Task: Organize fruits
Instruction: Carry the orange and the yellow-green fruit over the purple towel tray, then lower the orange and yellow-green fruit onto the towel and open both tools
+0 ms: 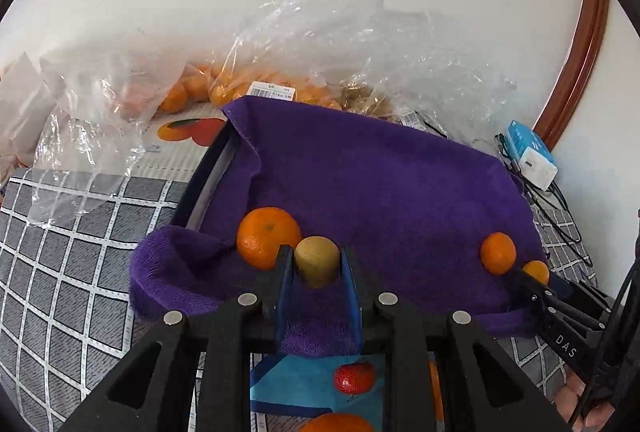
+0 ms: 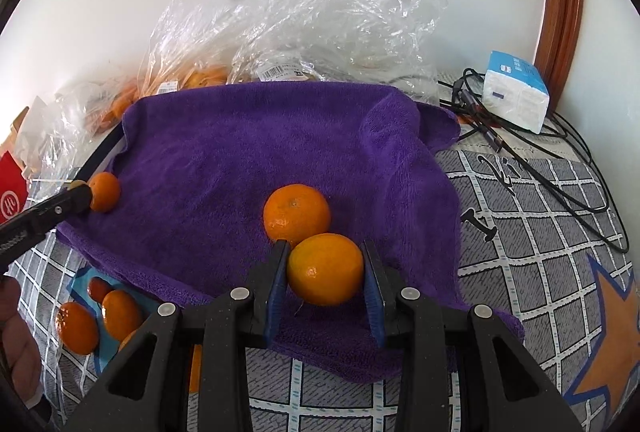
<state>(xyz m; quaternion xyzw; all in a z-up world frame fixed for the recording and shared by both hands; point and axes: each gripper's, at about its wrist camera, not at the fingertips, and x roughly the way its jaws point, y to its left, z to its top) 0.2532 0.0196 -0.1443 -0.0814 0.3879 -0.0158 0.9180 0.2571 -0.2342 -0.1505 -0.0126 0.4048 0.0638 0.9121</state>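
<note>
A purple towel (image 1: pixel 380 184) lies over a black tray on the table; it also shows in the right wrist view (image 2: pixel 248 152). My left gripper (image 1: pixel 317 262) is shut on a yellow-brown fruit (image 1: pixel 316 258), right beside an orange (image 1: pixel 267 236) at the towel's left. My right gripper (image 2: pixel 325 268) is shut on an orange (image 2: pixel 325 268), just in front of another orange (image 2: pixel 297 212) on the towel. In the left wrist view the right gripper (image 1: pixel 532 278) appears at the right edge with its orange (image 1: pixel 537 271), next to the other orange (image 1: pixel 498 253).
Clear plastic bags of oranges (image 1: pixel 208 88) stand behind the towel by the wall. A blue mat with oranges (image 2: pixel 116 312) and a red fruit (image 1: pixel 354 376) lies at the front. A tissue pack (image 2: pixel 516 92) and black cables (image 2: pixel 532 144) sit at the right.
</note>
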